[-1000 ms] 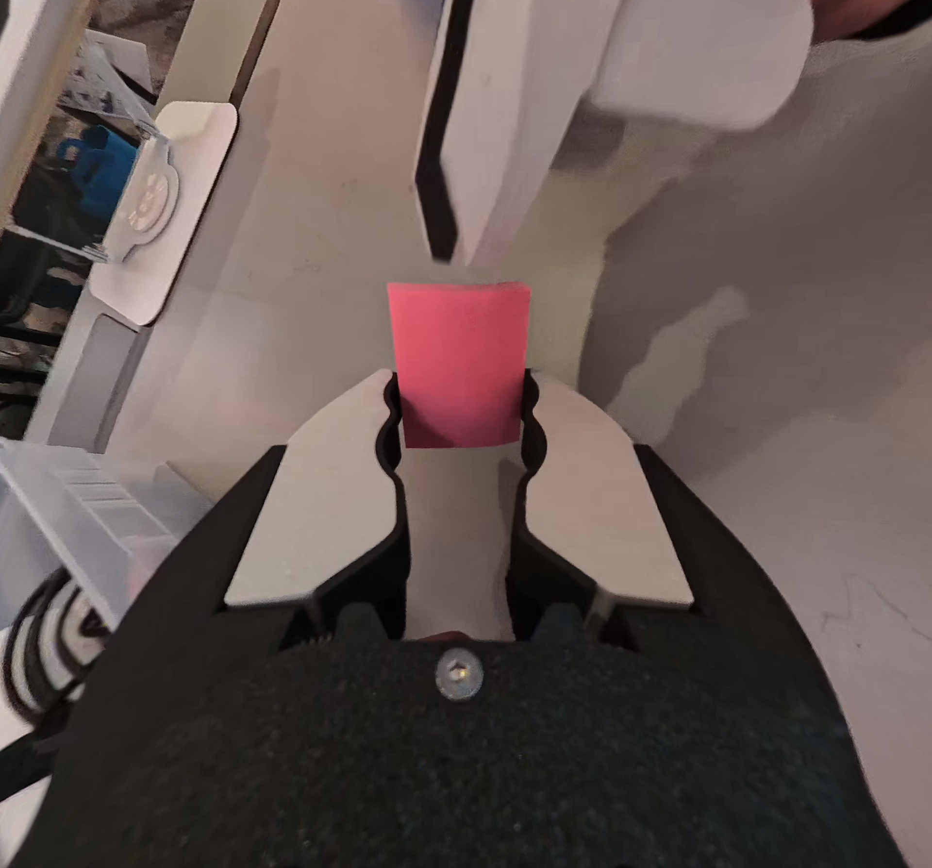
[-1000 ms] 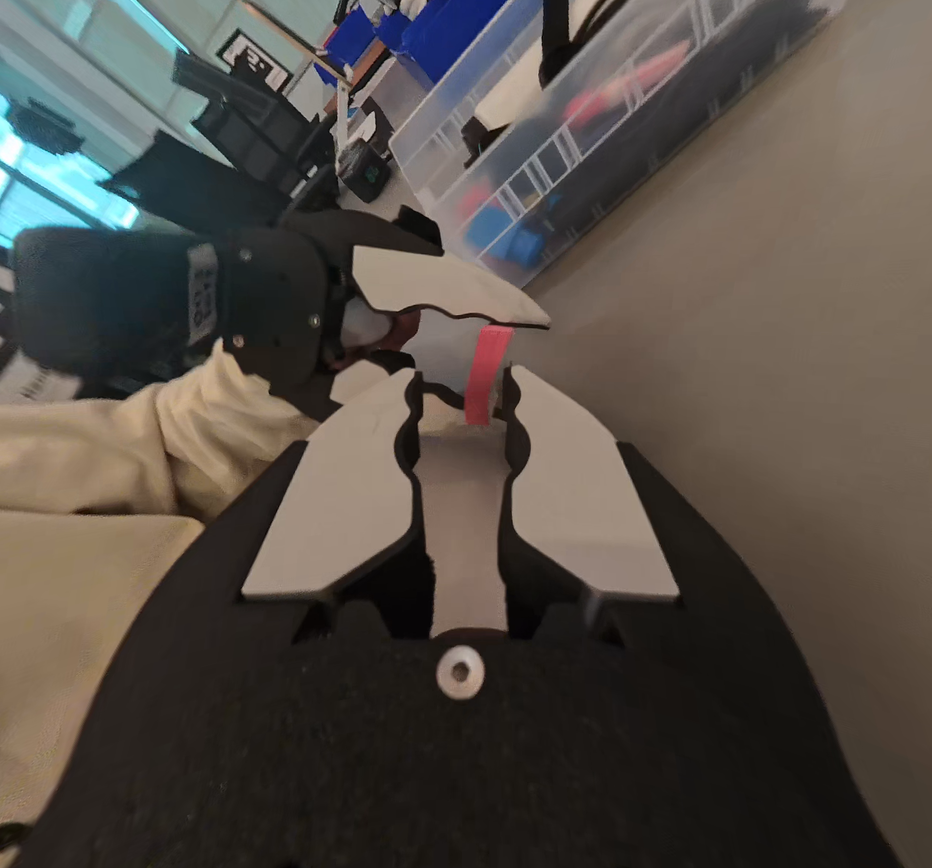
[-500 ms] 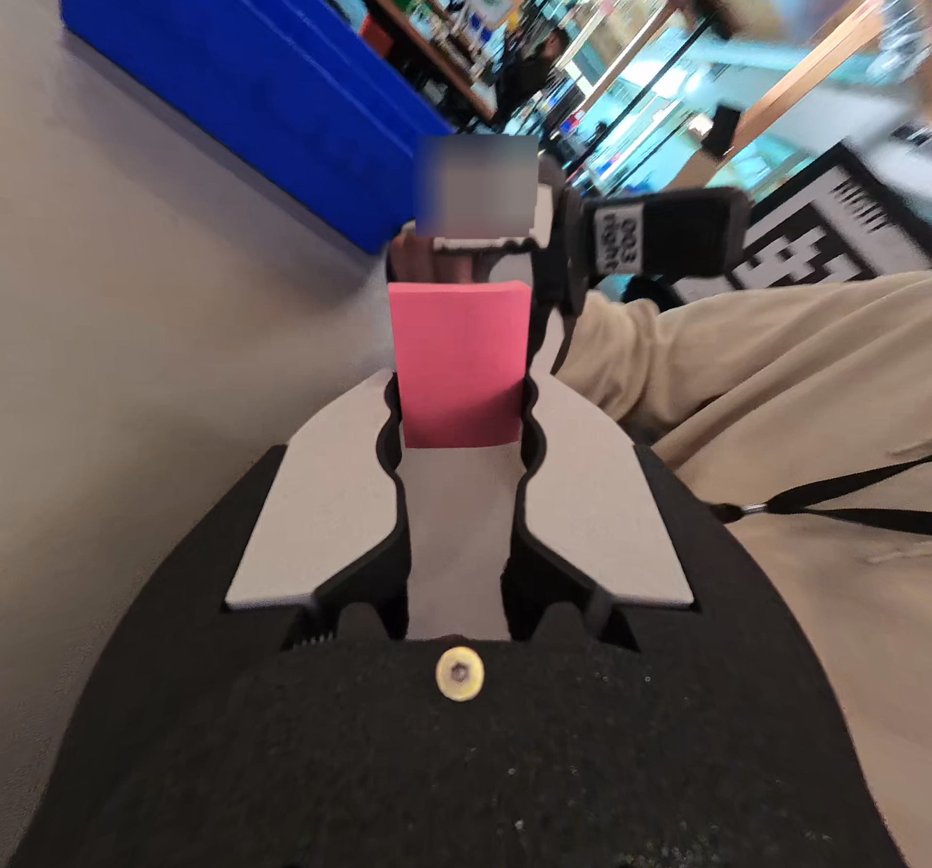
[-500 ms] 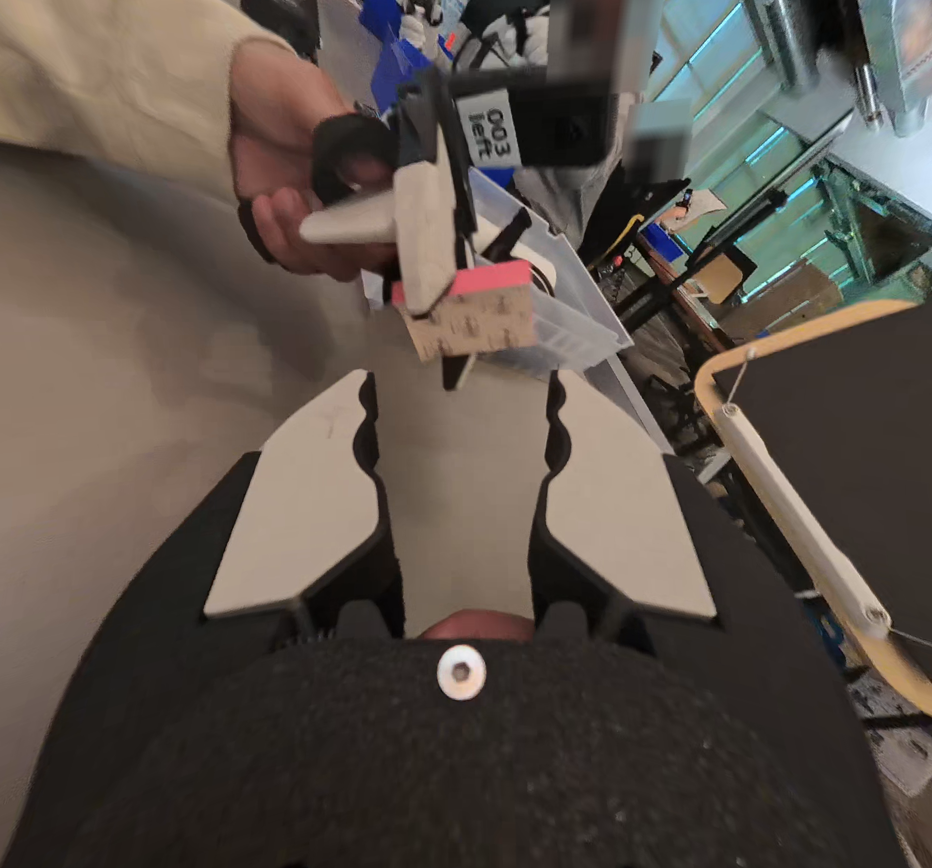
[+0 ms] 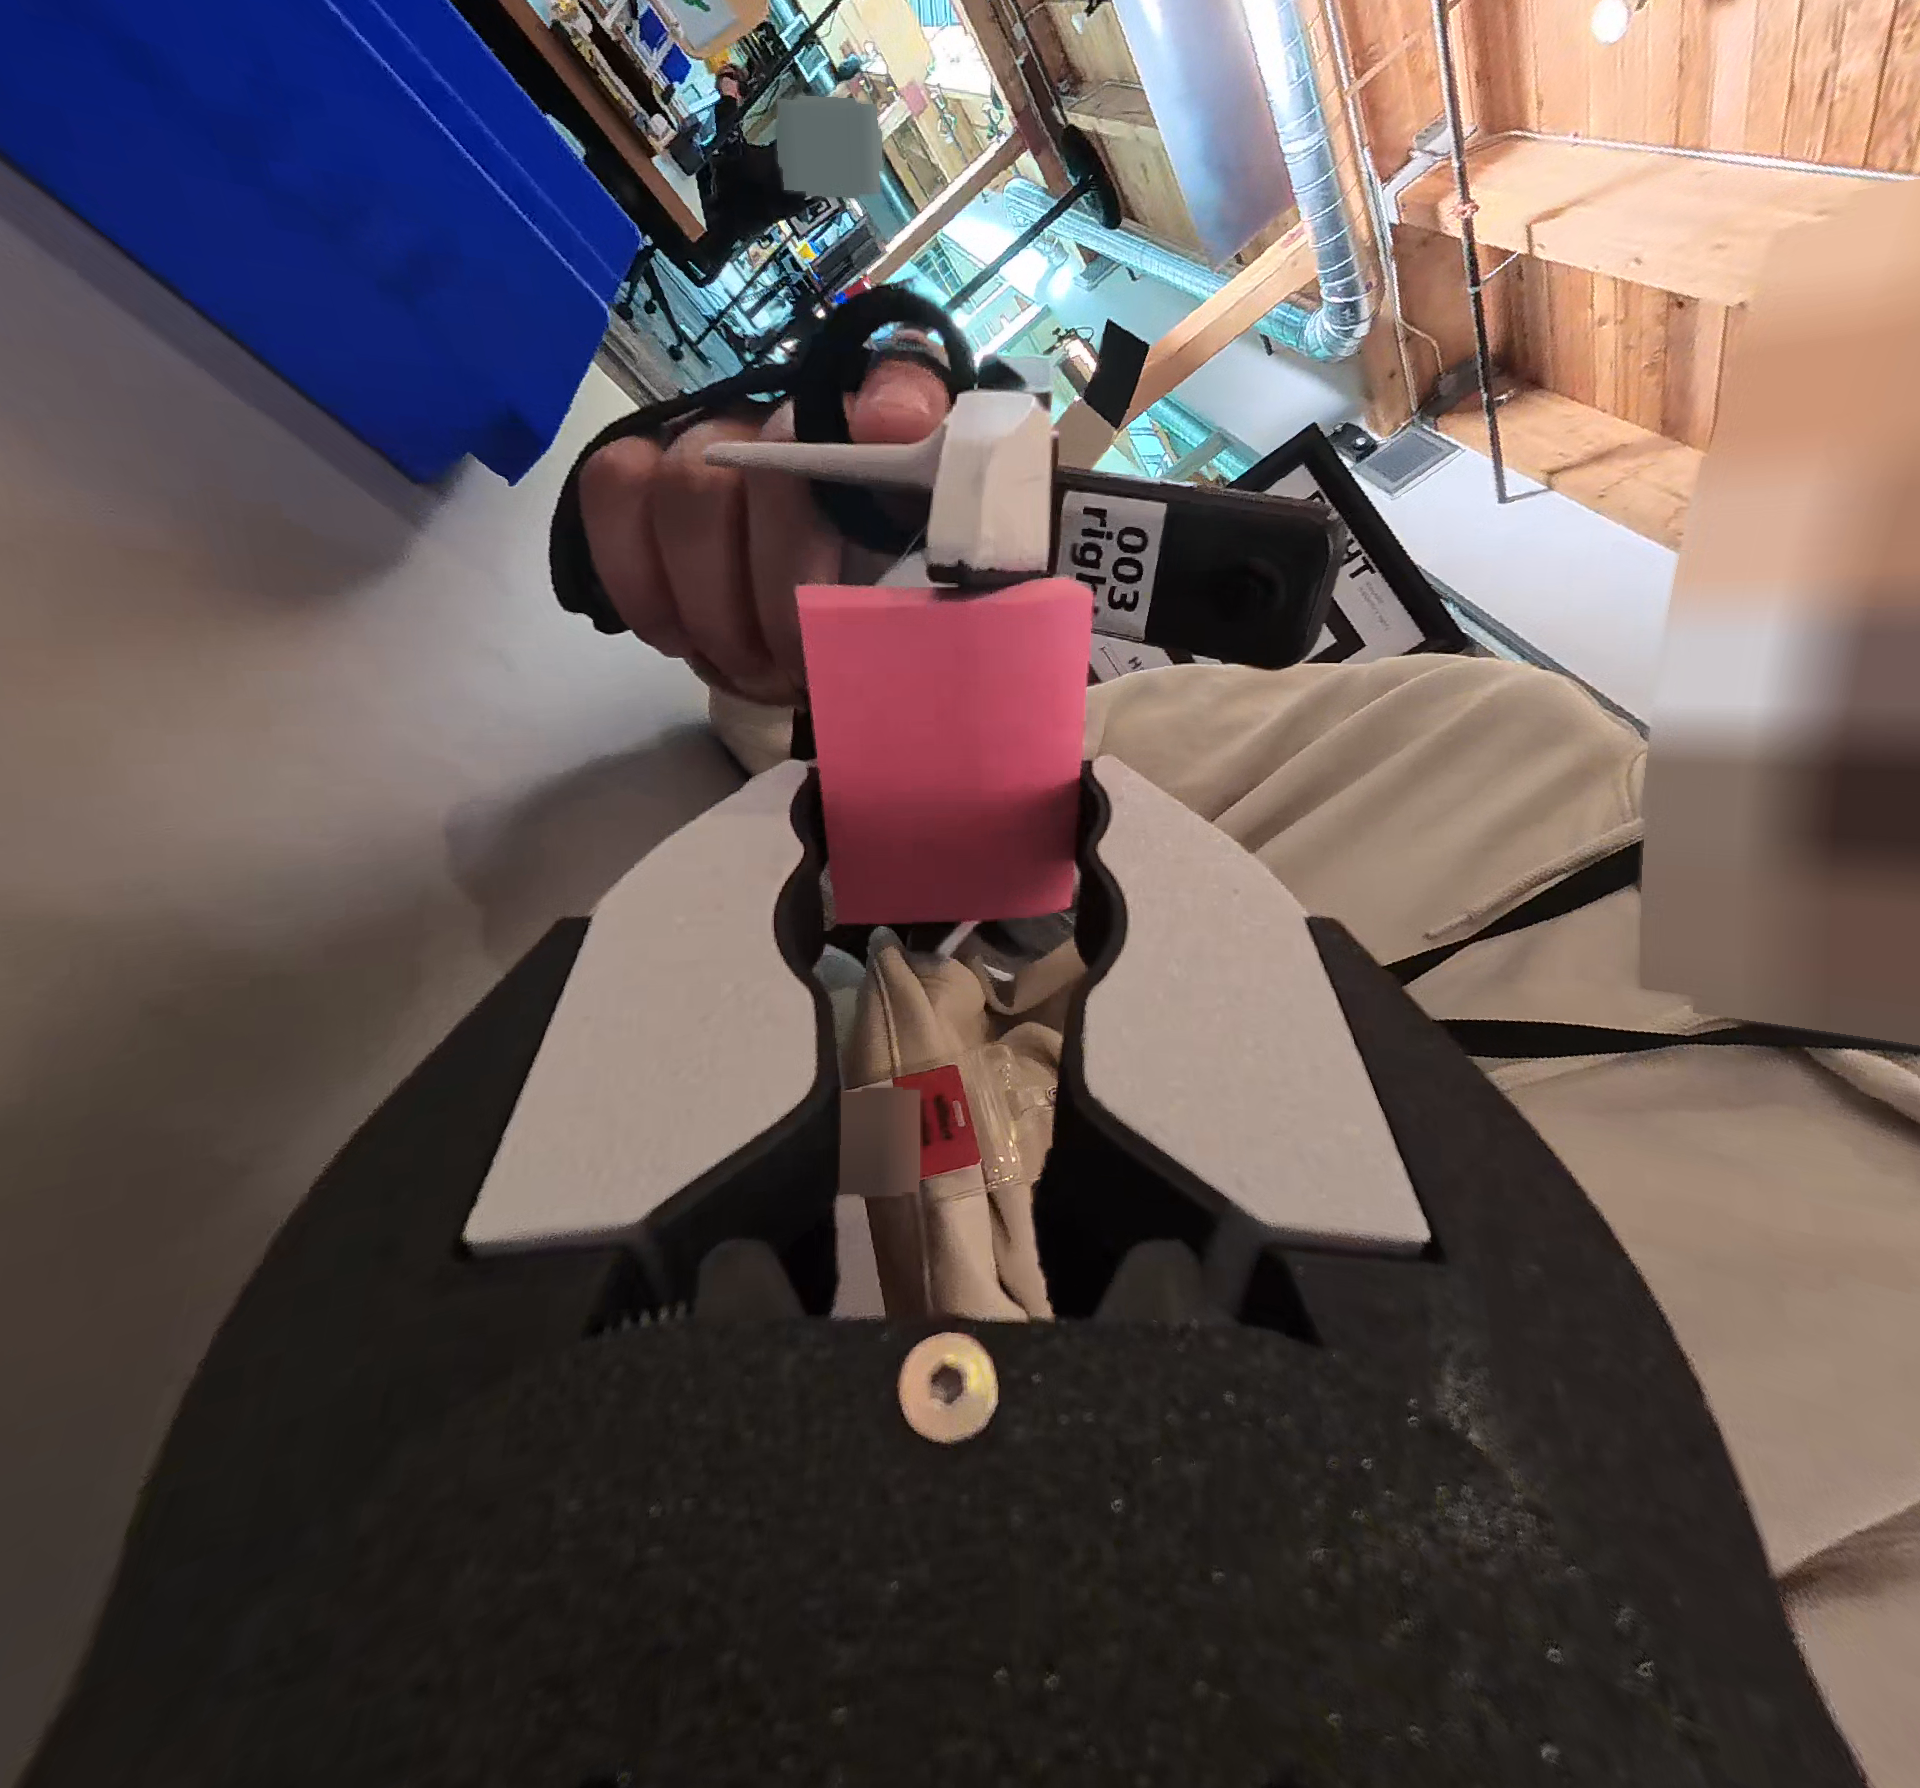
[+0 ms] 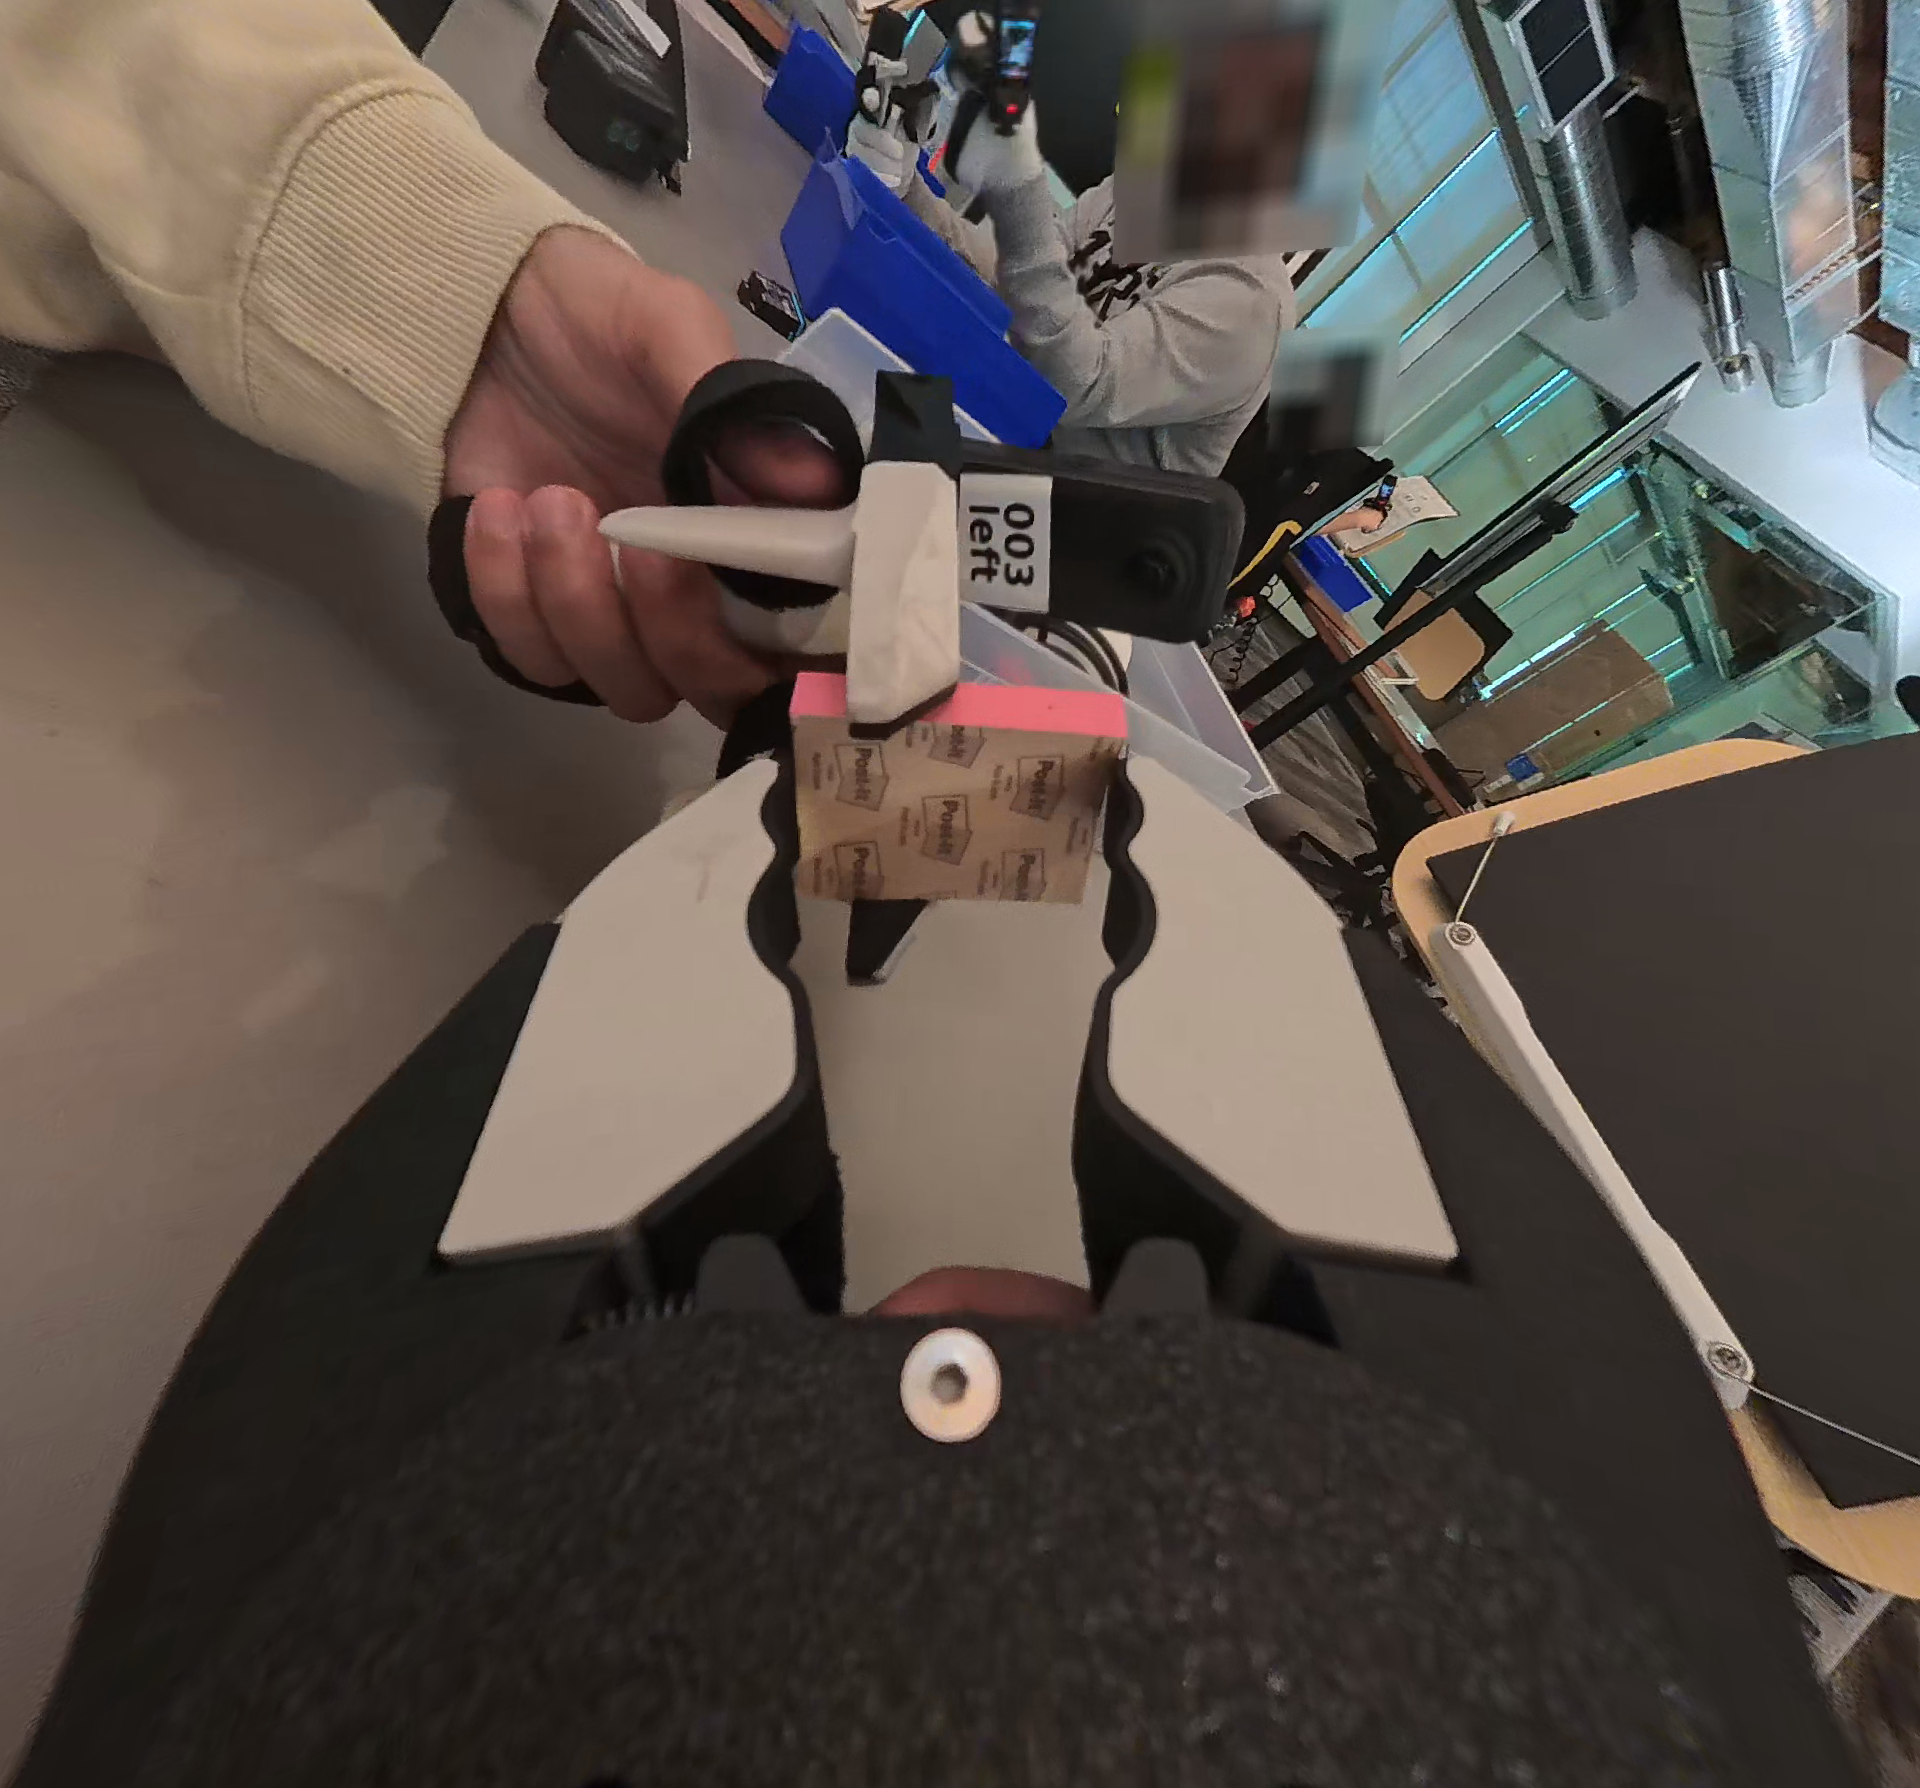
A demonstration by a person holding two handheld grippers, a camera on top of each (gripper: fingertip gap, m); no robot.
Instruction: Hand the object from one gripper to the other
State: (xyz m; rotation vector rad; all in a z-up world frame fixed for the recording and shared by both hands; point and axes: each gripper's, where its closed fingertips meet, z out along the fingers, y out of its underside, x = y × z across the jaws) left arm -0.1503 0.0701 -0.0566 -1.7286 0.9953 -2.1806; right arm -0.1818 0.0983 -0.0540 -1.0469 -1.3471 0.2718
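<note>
Right hand-held gripper (image 6: 943, 834), jaws apart, has closed around the pink sticky-note pad (image 5: 943, 751); left hand-held gripper (image 5: 943, 829) stays clamped on it

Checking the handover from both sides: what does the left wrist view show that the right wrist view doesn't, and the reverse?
Left wrist view only: the sticky note pad by its plain pink face, and a wooden wall.
Right wrist view only: the pad's printed brown backing, and a black panel.
Both: the pad sits between that view's own jaws, left gripper or right gripper, with the other gripper at its far edge.
</note>
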